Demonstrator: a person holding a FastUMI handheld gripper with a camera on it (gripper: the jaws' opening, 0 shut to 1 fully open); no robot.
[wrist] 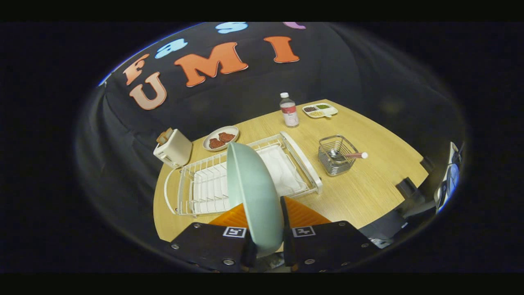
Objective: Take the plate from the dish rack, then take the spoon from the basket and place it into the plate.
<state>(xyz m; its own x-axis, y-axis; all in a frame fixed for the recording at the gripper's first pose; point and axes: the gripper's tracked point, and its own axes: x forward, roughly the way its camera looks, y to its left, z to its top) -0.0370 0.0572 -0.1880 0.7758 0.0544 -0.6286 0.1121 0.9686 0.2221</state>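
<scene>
Claw (265, 229): at the bottom centre of the frame, its two fingers are clamped on the rim of the plate.
Plate (254, 192): pale green, held on edge and upright, raised in front of the dish rack.
Dish rack (204, 184): white wire, seen left of centre on the bench (368, 192), behind the plate.
Basket (336, 155): wire, right of centre, well apart from the rack; the spoon (348, 155) is lying in it, handle poking out to the right.
Step judged: the plate is to be set down flat.
Advice: a bare patch of bench near the basket should be chosen; the plate should be tilted level and lowered until contact is made before release.
Risk: an edge grip may slip if swung quickly.
</scene>
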